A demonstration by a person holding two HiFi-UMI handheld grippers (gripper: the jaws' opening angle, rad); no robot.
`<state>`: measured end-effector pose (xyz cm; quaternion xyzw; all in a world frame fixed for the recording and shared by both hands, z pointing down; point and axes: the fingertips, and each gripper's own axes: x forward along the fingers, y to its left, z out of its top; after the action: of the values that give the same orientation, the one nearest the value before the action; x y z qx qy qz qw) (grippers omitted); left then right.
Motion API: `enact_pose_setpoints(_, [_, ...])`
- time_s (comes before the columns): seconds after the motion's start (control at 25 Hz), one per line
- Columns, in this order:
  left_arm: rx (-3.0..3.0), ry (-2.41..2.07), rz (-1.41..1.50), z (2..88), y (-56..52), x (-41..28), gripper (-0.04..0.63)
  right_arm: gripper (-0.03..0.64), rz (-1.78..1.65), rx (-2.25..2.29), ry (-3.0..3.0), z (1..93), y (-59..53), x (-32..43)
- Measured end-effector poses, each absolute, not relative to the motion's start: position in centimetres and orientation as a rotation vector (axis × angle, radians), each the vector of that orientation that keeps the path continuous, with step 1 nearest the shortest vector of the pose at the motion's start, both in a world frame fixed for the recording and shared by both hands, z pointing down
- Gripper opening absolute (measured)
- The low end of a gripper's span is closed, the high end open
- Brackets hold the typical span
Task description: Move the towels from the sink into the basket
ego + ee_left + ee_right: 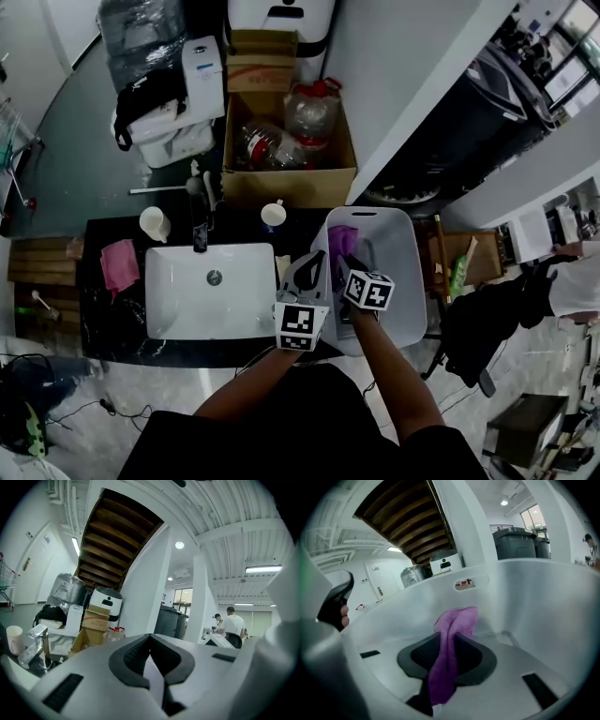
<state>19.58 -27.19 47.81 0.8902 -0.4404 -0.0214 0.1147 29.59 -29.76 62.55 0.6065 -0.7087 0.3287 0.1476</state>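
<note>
A purple towel (341, 236) hangs inside the white basket (408, 281), pinched between the black pads of my right gripper (354, 265). In the right gripper view the purple towel (452, 634) runs up between the two pads of the right gripper (449, 641), with the basket wall (534, 597) all around. My left gripper (309, 270) hovers over the gap between the white sink (234, 309) and the basket, pointing level. Its pads meet at the tip of the left gripper (150, 641) and hold nothing. The sink bowl shows only its drain.
A pink cloth (119, 264) lies on the dark counter left of the sink. A faucet (200, 230) and two cups (155, 223) (273, 214) stand behind the sink. A cardboard box (286, 178) with bottles sits beyond the counter.
</note>
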Motion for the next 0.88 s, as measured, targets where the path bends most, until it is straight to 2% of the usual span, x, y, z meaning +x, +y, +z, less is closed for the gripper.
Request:
enact_pose_setpoints(0.2, [2.611,-1.309,-0.046,47.9,-27.3,19.6,0.012,0.112,1.089,1.724,-1.997,65.6,-30.4,30.4])
enact_pose_setpoints(0.88, [2.547,-1.463,0.011,47.3,-29.2,20.9,0.012,0.115,1.072,1.553,-1.931,72.2,-31.2,29.6])
